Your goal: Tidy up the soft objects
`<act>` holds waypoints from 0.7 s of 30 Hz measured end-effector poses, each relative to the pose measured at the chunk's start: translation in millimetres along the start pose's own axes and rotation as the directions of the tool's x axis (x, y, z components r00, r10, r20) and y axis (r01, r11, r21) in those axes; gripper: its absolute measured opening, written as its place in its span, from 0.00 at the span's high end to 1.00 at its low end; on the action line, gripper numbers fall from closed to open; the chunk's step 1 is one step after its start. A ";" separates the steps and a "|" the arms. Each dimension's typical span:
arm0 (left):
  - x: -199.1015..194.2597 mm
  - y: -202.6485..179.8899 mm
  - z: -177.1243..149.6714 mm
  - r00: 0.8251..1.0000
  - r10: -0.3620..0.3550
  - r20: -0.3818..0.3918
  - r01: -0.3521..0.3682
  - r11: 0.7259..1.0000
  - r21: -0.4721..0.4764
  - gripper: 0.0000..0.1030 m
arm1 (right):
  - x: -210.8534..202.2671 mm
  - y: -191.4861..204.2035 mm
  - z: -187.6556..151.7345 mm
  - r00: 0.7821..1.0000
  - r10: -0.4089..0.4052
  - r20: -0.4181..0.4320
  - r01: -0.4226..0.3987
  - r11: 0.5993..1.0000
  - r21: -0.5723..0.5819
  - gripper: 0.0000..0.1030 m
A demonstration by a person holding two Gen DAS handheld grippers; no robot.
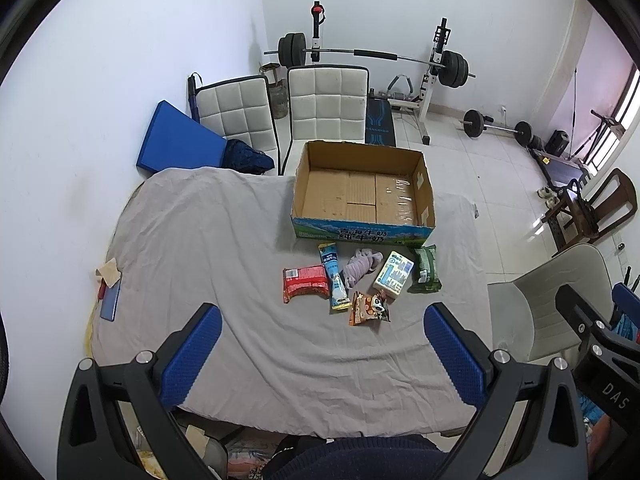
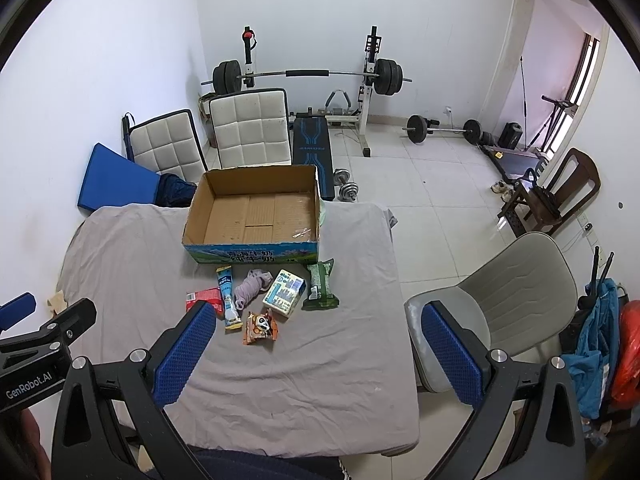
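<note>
An empty cardboard box [image 1: 362,194] [image 2: 256,210] stands on the grey-sheeted table [image 1: 192,240] [image 2: 132,248]. In front of it lie a red packet [image 1: 305,282] [image 2: 206,297], a blue-white stick pack [image 1: 335,282] [image 2: 229,298], a lilac cloth bundle [image 1: 360,265] [image 2: 251,287], a pale tissue pack [image 1: 394,274] [image 2: 285,291], a green packet [image 1: 425,269] [image 2: 320,286] and an orange panda snack bag [image 1: 369,307] [image 2: 260,326]. My left gripper [image 1: 322,322] is open, held above the near table, short of the items. My right gripper [image 2: 314,320] is open too, to the right of them.
Two white padded chairs [image 1: 326,102] and a blue cushion [image 1: 176,140] stand behind the table. A grey chair [image 2: 508,292] sits at its right edge. A barbell rack [image 2: 304,76], a bench and dumbbells fill the tiled floor beyond. A phone [image 1: 110,300] lies at the left table edge.
</note>
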State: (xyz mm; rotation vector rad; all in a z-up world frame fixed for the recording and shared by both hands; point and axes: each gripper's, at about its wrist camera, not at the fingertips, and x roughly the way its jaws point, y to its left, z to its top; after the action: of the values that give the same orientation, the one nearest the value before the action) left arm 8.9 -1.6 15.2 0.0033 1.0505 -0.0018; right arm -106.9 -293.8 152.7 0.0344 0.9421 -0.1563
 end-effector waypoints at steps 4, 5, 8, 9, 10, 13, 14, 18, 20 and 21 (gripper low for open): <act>0.8 0.1 0.2 1.000 0.001 0.006 -0.001 1.000 0.002 0.00 | 1.0 1.7 1.4 1.000 0.000 0.005 0.000 1.000 -0.002 0.00; 1.3 0.1 0.8 1.000 0.001 0.005 -0.001 1.000 0.002 0.00 | 1.3 1.6 1.5 1.000 0.001 0.005 -0.001 1.000 -0.002 0.00; 0.9 -0.4 0.8 1.000 -0.003 0.002 0.003 1.000 0.000 0.00 | 1.8 0.9 2.3 1.000 0.001 0.005 -0.001 1.000 -0.002 0.00; 0.2 -0.5 -0.1 1.000 -0.003 0.003 0.003 1.000 0.001 0.00 | 0.8 1.5 2.1 1.000 0.001 0.005 -0.001 1.000 -0.002 0.00; -0.8 -0.3 -1.5 1.000 -0.003 0.005 0.003 1.000 0.001 0.00 | 0.9 1.4 2.3 1.000 0.000 0.006 0.000 1.000 -0.003 0.00; -1.0 -0.2 -1.2 1.000 -0.002 0.006 0.001 1.000 0.001 0.00 | 0.6 1.7 3.0 1.000 0.000 0.005 0.000 1.000 -0.004 0.00; -0.9 0.0 -0.9 1.000 -0.001 0.006 0.001 1.000 0.001 0.00 | 0.6 1.5 3.0 1.000 0.002 0.007 -0.002 1.000 -0.004 0.00; -1.6 -0.1 -0.8 1.000 -0.002 0.006 0.002 1.000 0.003 0.00 | -1.1 1.6 3.0 1.000 0.003 0.011 -0.003 1.000 -0.002 0.00; -1.1 -0.3 -0.3 1.000 -0.003 0.003 0.003 1.000 0.004 0.00 | -1.0 1.9 3.4 1.000 0.003 0.009 -0.003 1.000 -0.004 0.00; -2.1 -0.4 -1.4 1.000 -0.003 0.004 0.003 1.000 0.003 0.00 | -1.3 1.6 2.7 1.000 0.003 0.009 -0.003 1.000 -0.006 0.00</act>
State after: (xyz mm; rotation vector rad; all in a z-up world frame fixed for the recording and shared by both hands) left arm 6.7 -2.1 16.3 0.0045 1.0466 -0.0067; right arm -105.2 -292.2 155.2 0.0297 0.9337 -0.1513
